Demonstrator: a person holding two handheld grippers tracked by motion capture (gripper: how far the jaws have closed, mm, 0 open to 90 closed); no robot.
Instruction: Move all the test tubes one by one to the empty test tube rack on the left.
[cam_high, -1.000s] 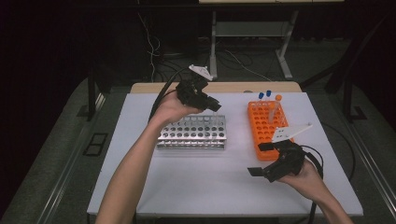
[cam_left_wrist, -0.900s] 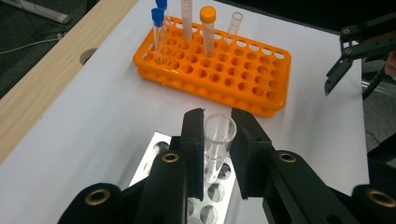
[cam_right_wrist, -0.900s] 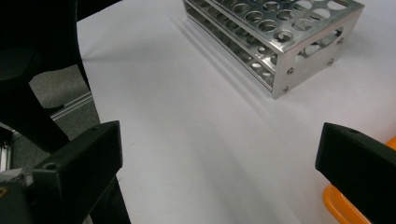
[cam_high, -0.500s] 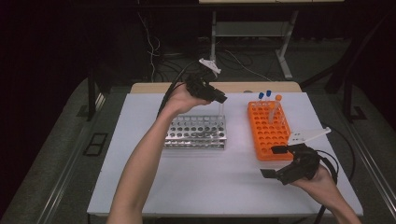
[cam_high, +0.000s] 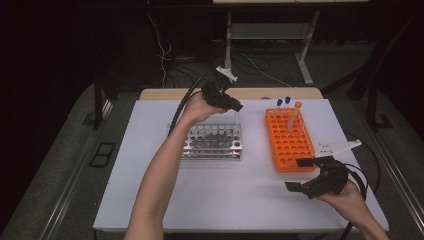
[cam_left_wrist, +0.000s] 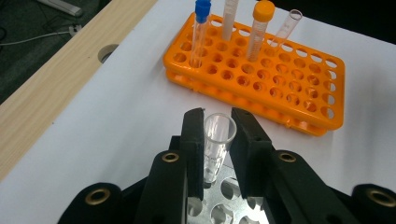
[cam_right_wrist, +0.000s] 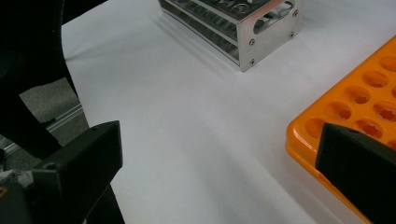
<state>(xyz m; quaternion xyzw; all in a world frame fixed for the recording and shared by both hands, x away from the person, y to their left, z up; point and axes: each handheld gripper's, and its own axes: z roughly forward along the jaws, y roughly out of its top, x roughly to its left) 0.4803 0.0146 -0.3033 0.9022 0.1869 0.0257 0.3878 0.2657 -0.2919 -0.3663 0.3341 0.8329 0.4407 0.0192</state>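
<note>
A clear glossy tube (cam_left_wrist: 217, 140) sits between matt black plastic jaws above a shiny metal rack (cam_high: 213, 141), beside an orange plastic rack (cam_high: 290, 140) on a smooth white table (cam_high: 220, 195).

no readable text, labels or numbers anywhere

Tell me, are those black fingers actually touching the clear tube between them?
Touching. The left gripper view shows both fingers of the left gripper pressed against the sides of the clear tube, with no gap, above the metal rack.
</note>
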